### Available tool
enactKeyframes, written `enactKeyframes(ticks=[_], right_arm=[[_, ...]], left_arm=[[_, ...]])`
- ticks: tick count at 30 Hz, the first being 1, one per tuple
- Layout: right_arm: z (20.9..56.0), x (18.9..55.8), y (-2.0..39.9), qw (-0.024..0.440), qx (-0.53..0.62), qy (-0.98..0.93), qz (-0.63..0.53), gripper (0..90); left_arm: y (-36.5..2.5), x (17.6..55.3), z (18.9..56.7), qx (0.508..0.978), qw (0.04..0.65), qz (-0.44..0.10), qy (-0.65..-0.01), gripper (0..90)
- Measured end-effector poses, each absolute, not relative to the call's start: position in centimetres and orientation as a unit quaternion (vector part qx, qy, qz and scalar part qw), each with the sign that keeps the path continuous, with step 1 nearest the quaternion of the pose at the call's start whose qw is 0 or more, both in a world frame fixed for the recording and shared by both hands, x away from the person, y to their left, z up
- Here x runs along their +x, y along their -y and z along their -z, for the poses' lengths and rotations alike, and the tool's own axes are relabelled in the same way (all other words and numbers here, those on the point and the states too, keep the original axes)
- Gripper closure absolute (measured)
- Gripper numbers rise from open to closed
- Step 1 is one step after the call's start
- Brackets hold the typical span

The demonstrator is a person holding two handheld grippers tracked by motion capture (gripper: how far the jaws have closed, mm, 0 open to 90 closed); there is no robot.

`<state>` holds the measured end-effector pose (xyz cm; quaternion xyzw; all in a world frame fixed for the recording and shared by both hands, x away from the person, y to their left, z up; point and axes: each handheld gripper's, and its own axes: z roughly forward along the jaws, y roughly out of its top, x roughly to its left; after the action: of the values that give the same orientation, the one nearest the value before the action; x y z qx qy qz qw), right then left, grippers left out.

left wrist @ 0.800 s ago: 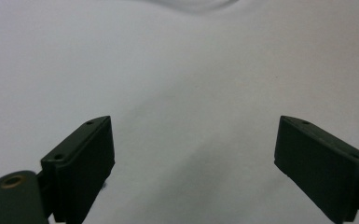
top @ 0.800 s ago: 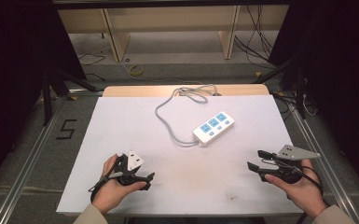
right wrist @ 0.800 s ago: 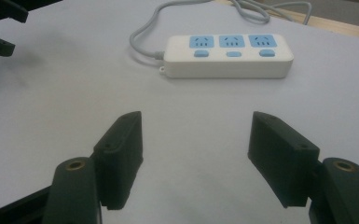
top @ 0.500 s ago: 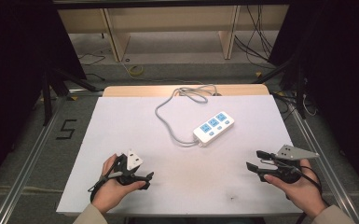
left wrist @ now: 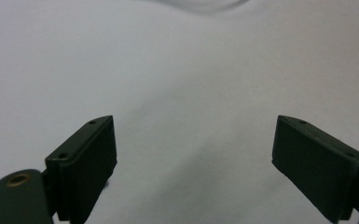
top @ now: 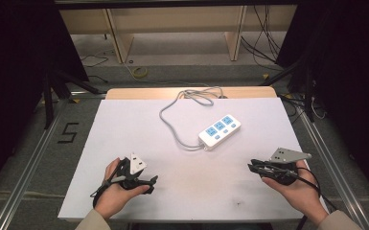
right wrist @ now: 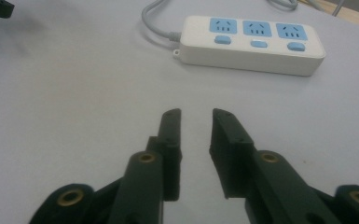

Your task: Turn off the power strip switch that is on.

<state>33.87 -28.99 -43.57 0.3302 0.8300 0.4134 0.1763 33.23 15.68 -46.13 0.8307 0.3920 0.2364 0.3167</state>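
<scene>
Hand-held gripper in the right hand [right wrist: 195, 114] rests low on the white surface [top: 124, 129], jaws narrowly parted and empty, aimed at the power strip [right wrist: 251, 44] lying ahead, apparently lining up a reach. Left hand-held gripper [left wrist: 193, 154] waits spread wide over bare surface, well apart from it.

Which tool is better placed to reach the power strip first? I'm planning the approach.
Probably the right tool: the power strip lies straight ahead of its jaws, which stand slightly apart with nothing between them. The left tool, wide open, faces bare white table.
</scene>
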Motion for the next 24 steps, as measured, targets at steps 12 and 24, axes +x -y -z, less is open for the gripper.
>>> enactKeyframes(ticks=[12,24], right_arm=[[43.5,34.7,28.5,0.196,0.333,-0.834,-0.393,90.0],[43.2,36.2,27.8,0.205,0.342,-0.830,-0.391,90.0]], left_arm=[[-15.7,33.3,46.1,0.829,0.317,-0.240,-0.393,13.9],[-15.7,33.2,46.1,0.829,0.318,-0.242,-0.392,13.9]])
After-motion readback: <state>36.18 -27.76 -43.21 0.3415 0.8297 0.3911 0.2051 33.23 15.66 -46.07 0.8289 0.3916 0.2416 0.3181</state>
